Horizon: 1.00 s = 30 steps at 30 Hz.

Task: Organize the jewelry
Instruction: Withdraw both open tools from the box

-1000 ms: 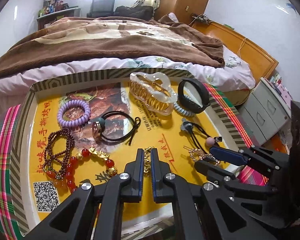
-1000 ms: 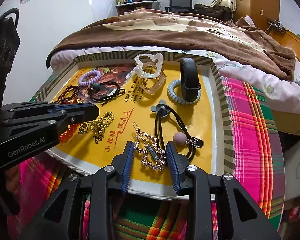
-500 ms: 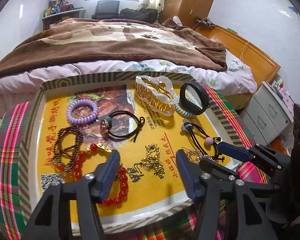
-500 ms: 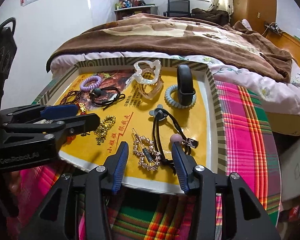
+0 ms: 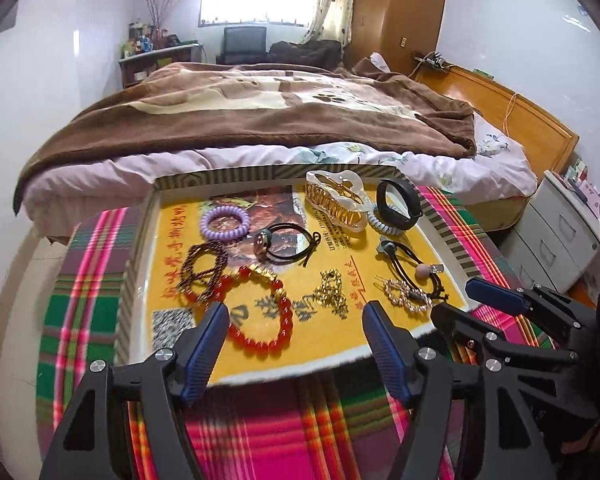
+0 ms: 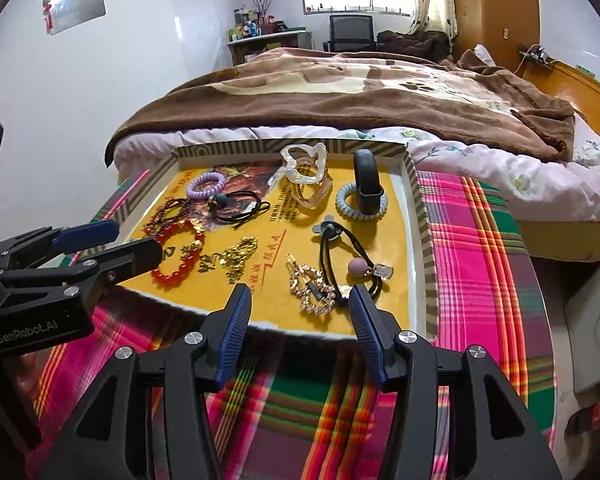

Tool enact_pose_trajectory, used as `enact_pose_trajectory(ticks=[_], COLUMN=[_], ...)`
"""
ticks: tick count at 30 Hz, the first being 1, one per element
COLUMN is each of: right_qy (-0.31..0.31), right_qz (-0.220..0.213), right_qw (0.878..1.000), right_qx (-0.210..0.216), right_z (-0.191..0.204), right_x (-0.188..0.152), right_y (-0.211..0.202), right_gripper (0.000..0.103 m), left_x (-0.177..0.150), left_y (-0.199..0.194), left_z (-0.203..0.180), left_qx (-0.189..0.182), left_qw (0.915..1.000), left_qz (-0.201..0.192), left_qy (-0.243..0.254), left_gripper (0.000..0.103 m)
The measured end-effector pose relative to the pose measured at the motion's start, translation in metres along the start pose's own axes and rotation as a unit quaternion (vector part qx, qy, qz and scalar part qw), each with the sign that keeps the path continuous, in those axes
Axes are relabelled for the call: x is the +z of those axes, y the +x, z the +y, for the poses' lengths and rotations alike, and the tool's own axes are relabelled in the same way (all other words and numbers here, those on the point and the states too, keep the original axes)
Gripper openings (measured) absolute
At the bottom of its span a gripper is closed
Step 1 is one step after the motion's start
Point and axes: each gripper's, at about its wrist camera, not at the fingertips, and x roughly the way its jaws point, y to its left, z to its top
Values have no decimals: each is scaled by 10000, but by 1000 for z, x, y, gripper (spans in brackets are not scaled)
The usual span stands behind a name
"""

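A yellow tray (image 5: pixel 380 344) (image 6: pixel 416 184) on a plaid cloth holds jewelry: a gold chain (image 5: pixel 331 290) (image 6: pixel 239 256), a red bead bracelet (image 5: pixel 260 312) (image 6: pixel 179 256), a gold hair clip (image 5: pixel 404 298) (image 6: pixel 310 286), black hair ties (image 5: pixel 290 242) (image 6: pixel 342 256), a purple coil tie (image 5: pixel 225 222), a clear claw clip (image 5: pixel 336 200) and a black band (image 5: pixel 400 200). My left gripper (image 5: pixel 294 316) is open and empty, raised at the tray's near edge. My right gripper (image 6: pixel 300 300) is open and empty, just before the hair clip.
A bed with a brown blanket (image 5: pixel 260 120) stands right behind the tray. The plaid cloth (image 6: pixel 480 260) extends right of the tray. Grey drawers (image 5: pixel 560 236) stand at the far right. The right gripper's fingers (image 5: pixel 496 294) show in the left wrist view.
My left gripper let go of the gold chain, opened wide and drew back. My right gripper opened from around the hair clip and drew back. Both pieces lie on the tray.
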Motion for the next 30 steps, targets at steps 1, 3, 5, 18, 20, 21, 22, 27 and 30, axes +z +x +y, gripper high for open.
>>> enact_pose_trajectory(ticks=[1, 3, 5, 18, 20, 21, 22, 27, 30], right_qy=[23, 81, 118, 174, 232, 243, 260, 252, 267], right_qz=[-13, -51, -115, -289, -285, -274, -266, -276, -276], right_qw=[10000, 10000, 9999, 9991, 9990, 9990, 9989, 9987, 9988], right_qx=[2, 16, 38, -248, -254, -274, -288, -333, -318], right_z=[1, 2, 4, 17, 18, 19, 20, 22, 23], right_x=[-2, -5, -8, -30, -34, -35, -37, -41, -42], right_y=[-3, -10, -18, -50, -52, -52, -53, -56, -57], right_gripper=[52, 52, 52, 52, 52, 52, 52, 52, 52], left_x=[-3, -8, -15, -57, -62, -64, -65, -70, -71], left_y=[-5, -14, -25, -60, -63, -65, -65, -67, -68], left_z=[0, -2, -2, -1, 0, 0, 0, 1, 0], left_qx=[40, 174, 262, 722, 757, 827, 876, 1056, 1077], left_qw=[10000, 9998, 9995, 9967, 9963, 9956, 9951, 9934, 9932], left_qz=[-24, -56, -136, -235, -243, -262, -267, -236, -246], left_qy=[-15, -27, -76, -270, -325, -360, -367, -384, -373], left_gripper=[70, 75, 76, 80, 80, 80, 80, 80, 80])
